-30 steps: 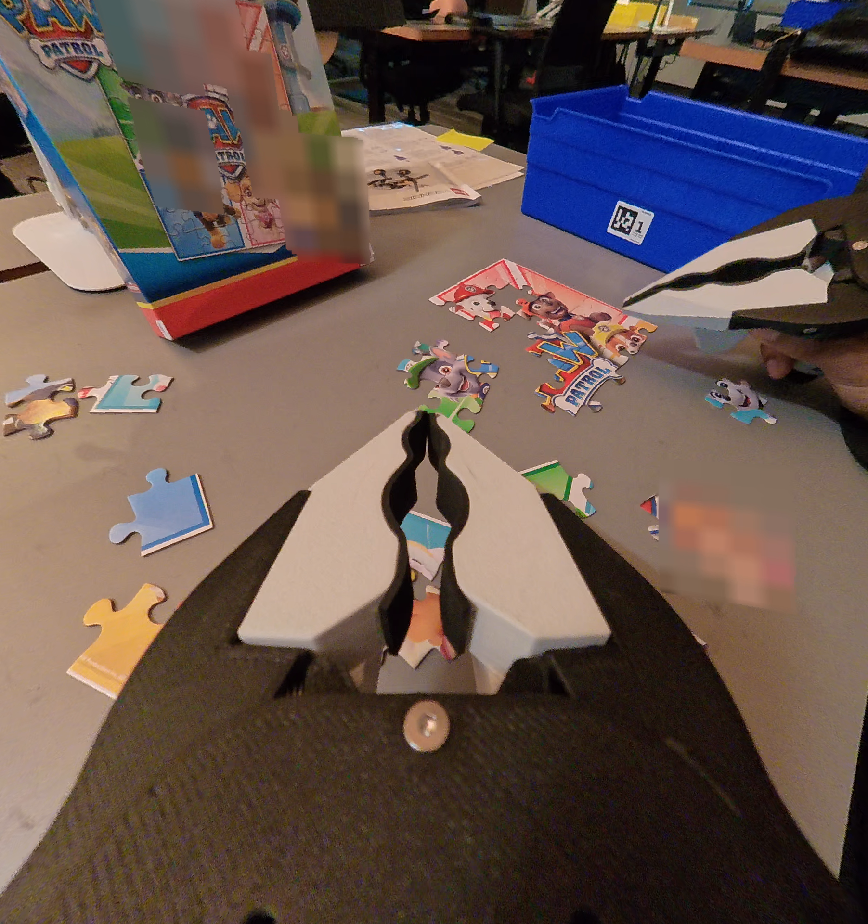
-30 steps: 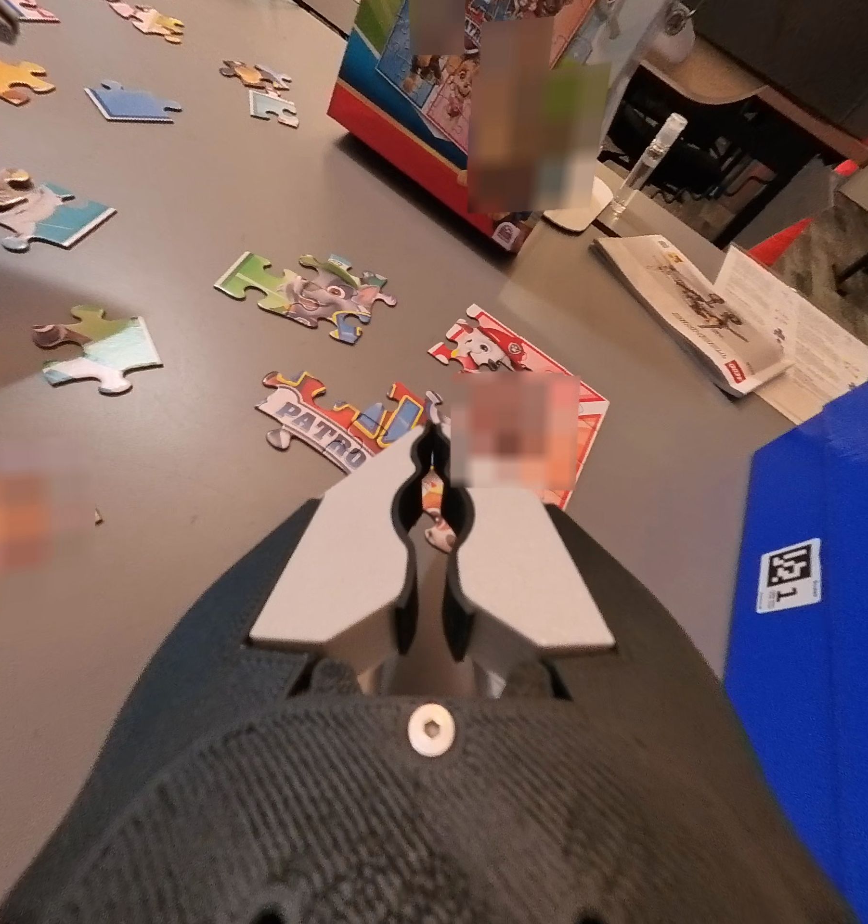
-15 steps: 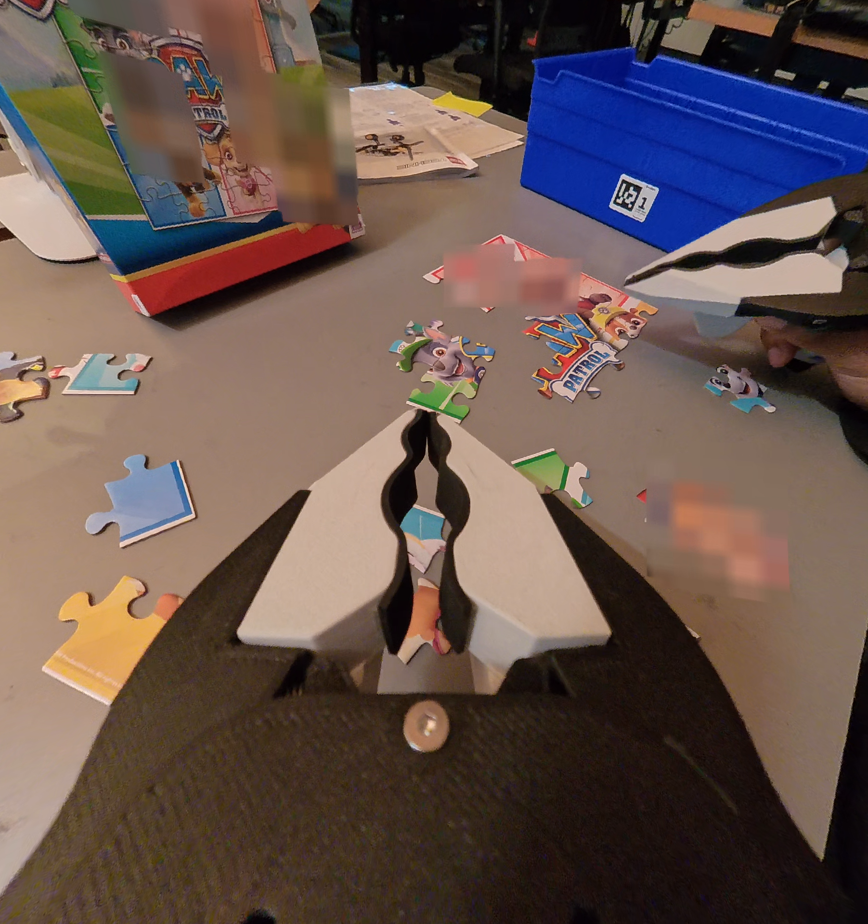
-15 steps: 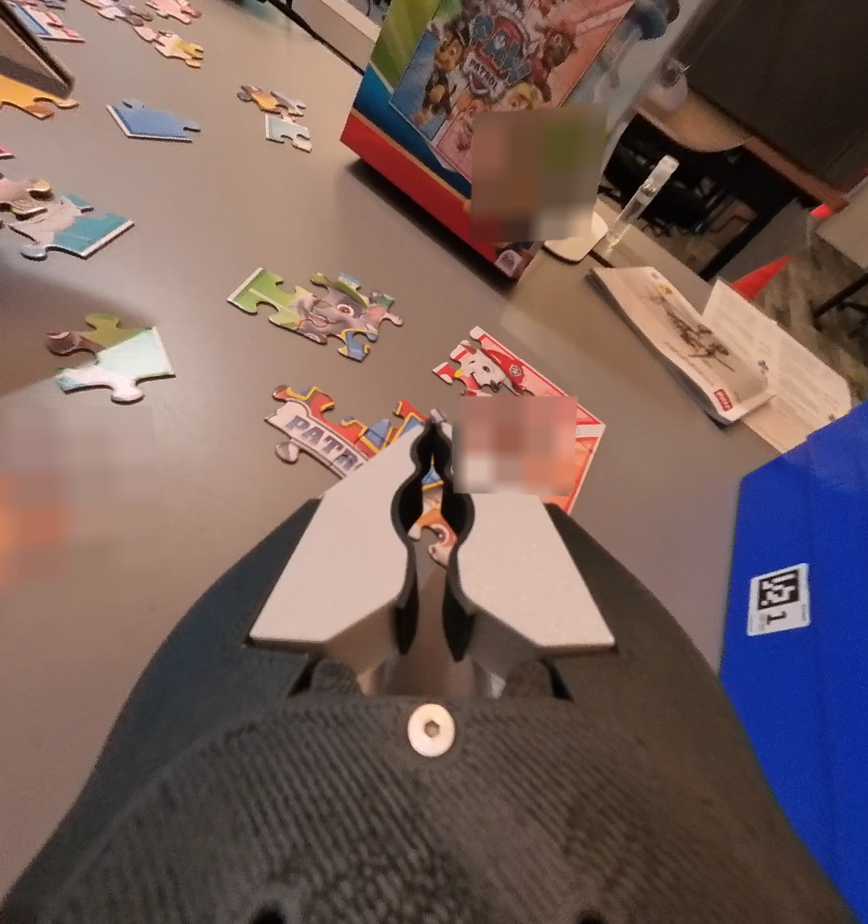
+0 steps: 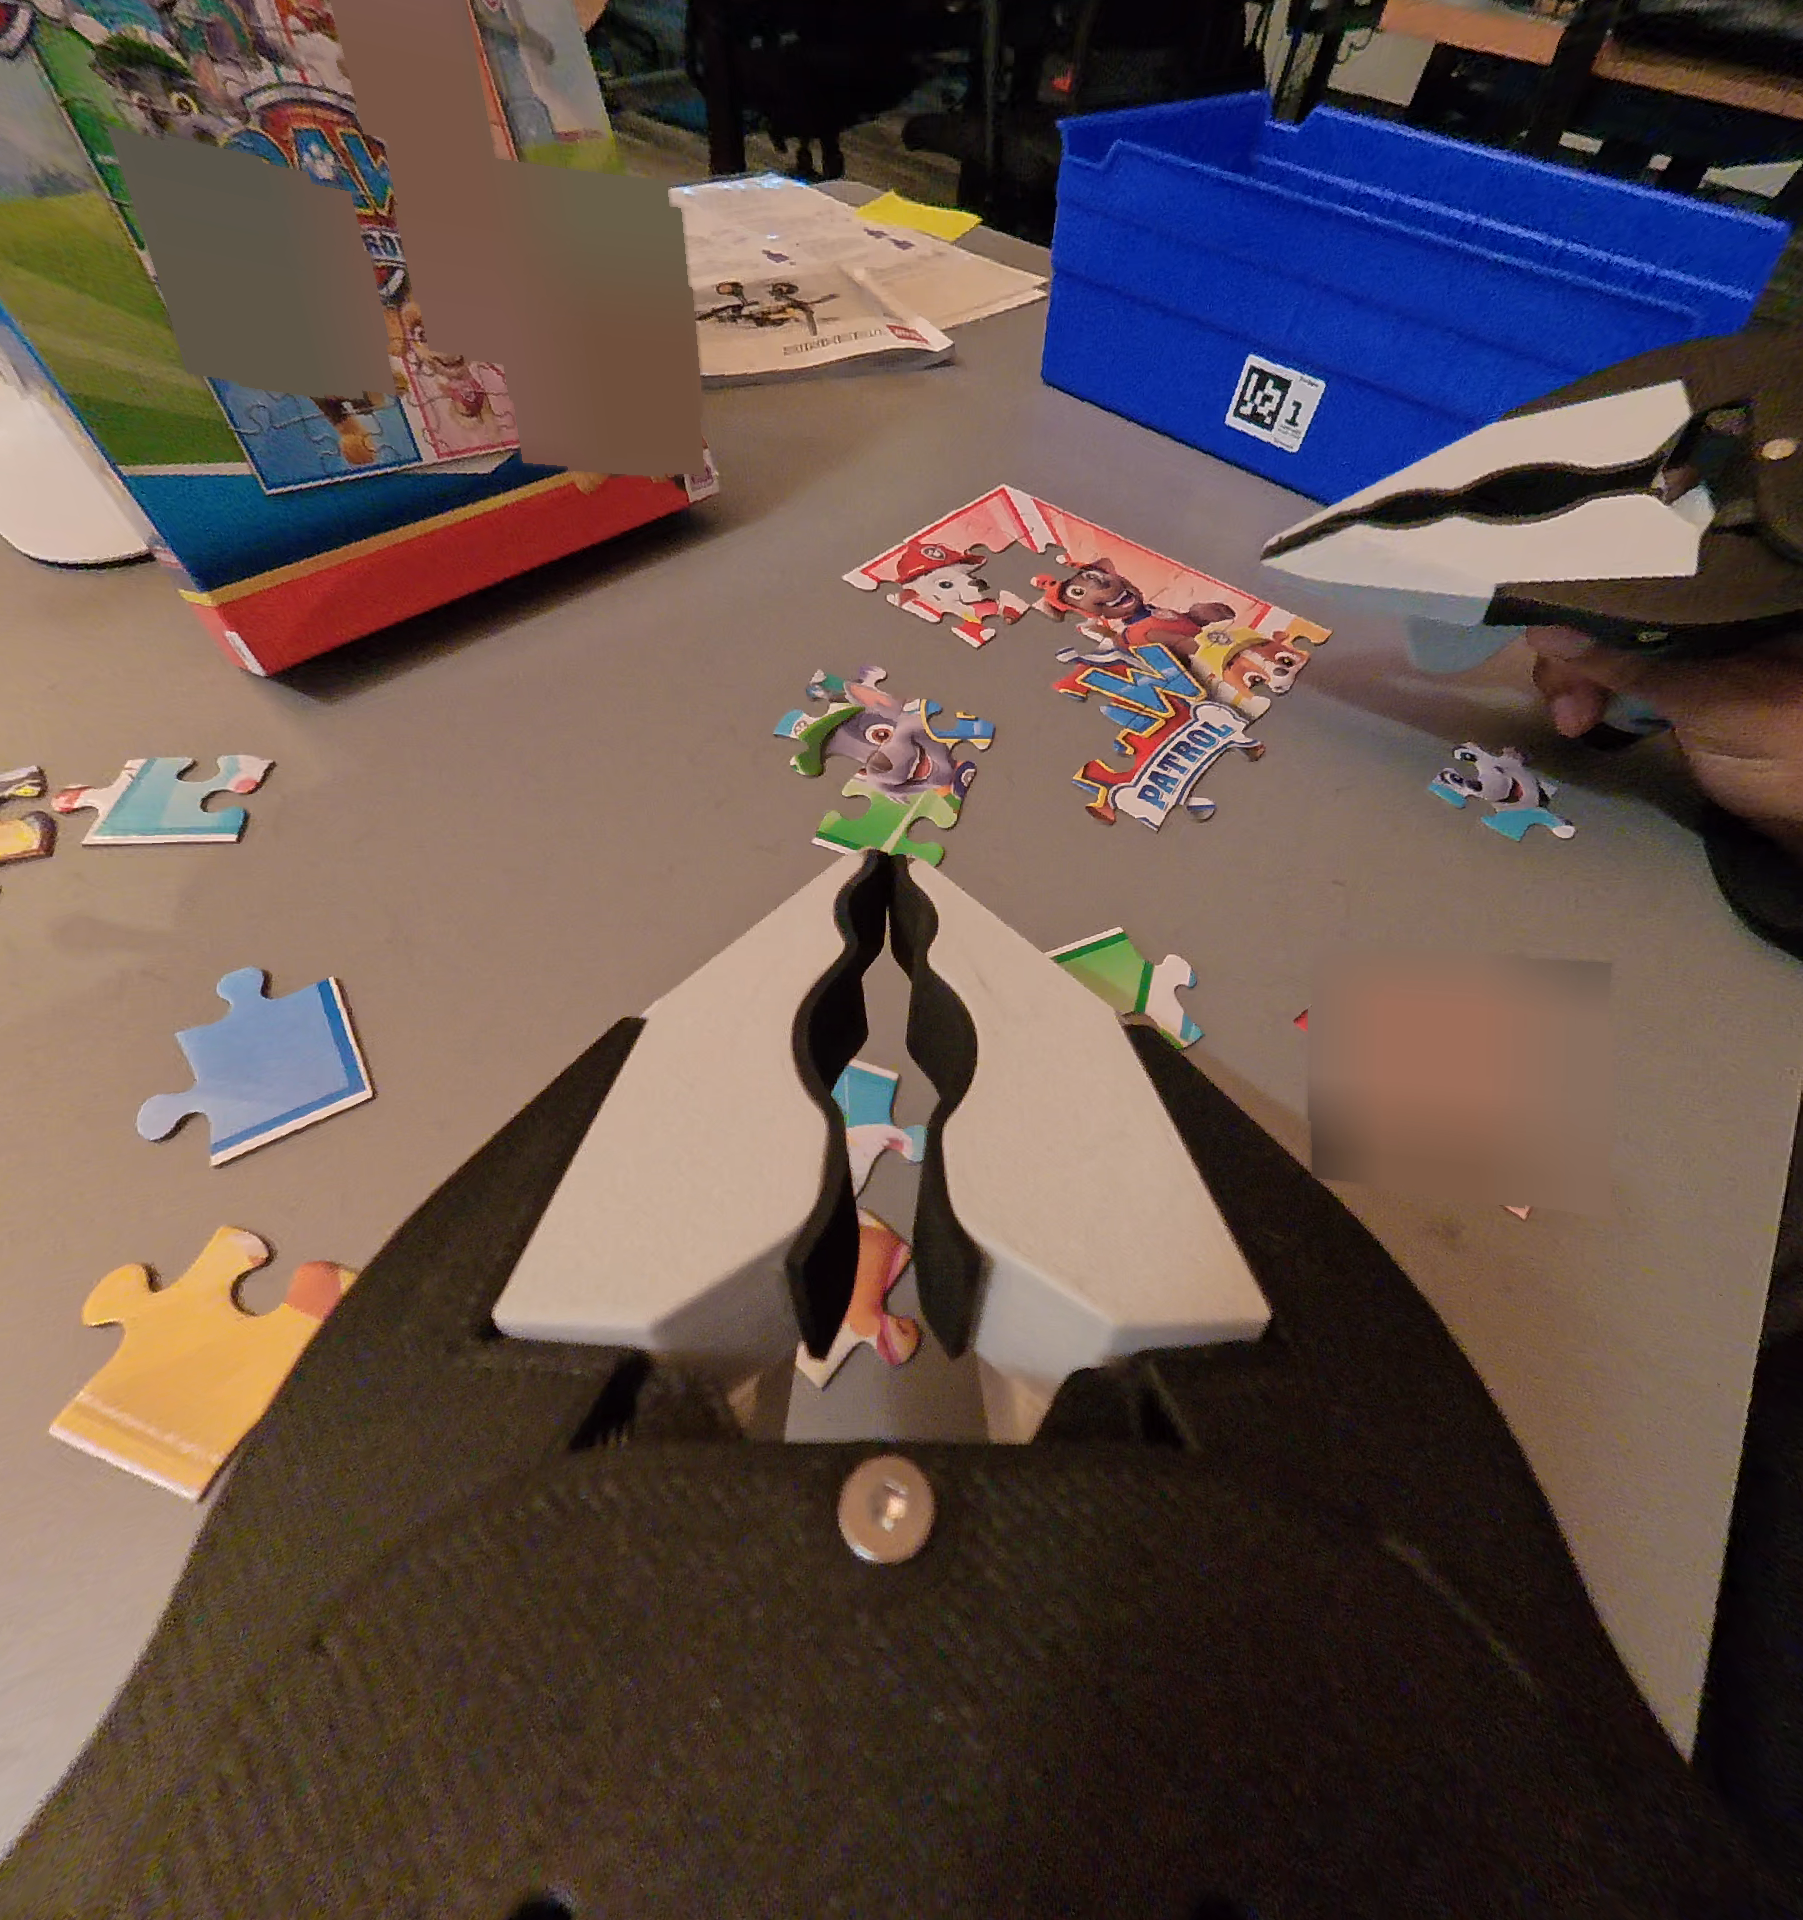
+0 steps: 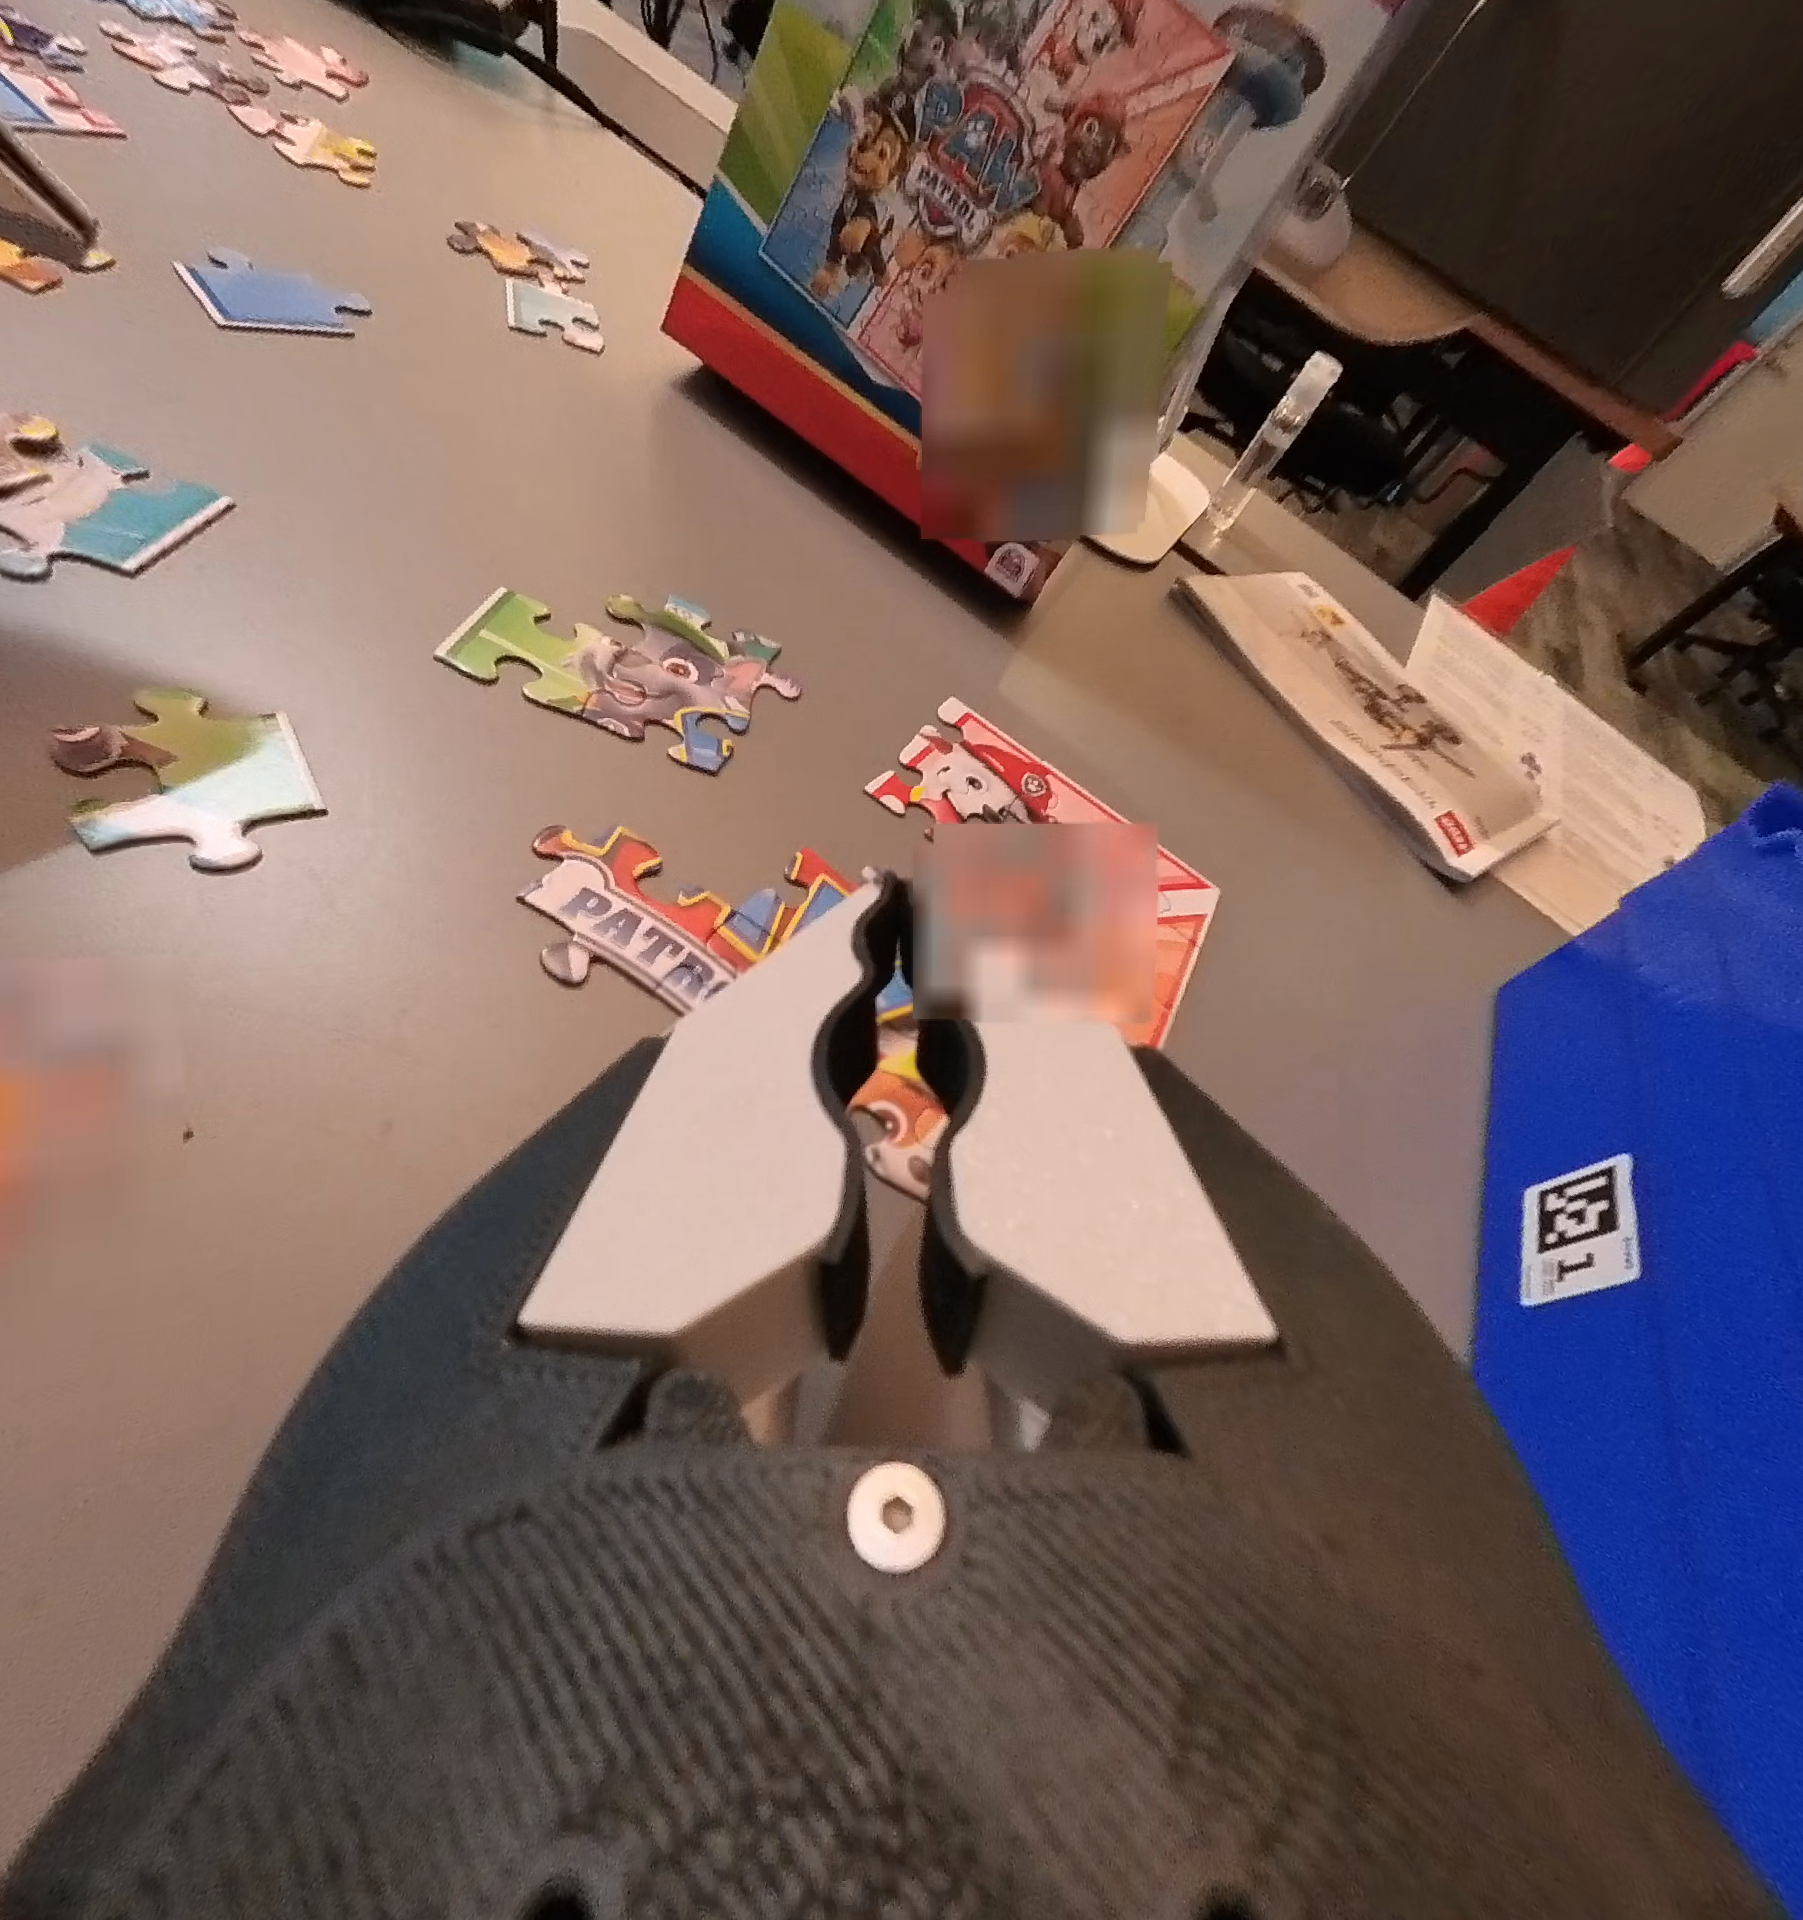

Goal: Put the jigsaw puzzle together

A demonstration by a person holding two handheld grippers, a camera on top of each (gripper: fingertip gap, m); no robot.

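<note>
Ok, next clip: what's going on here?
A person holds two handheld grippers over a grey table strewn with jigsaw pieces. Both are shut and hold nothing. The left gripper points at a small green-and-grey joined cluster; the right gripper hovers over the larger assembled section. A puzzle box and a blue bin stand behind.

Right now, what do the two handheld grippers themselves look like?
Both match: the left gripper and right gripper each have two flat light-grey wedge fingers lined with wavy black pads, set in a textured black body with one silver screw. No cables show.
</note>
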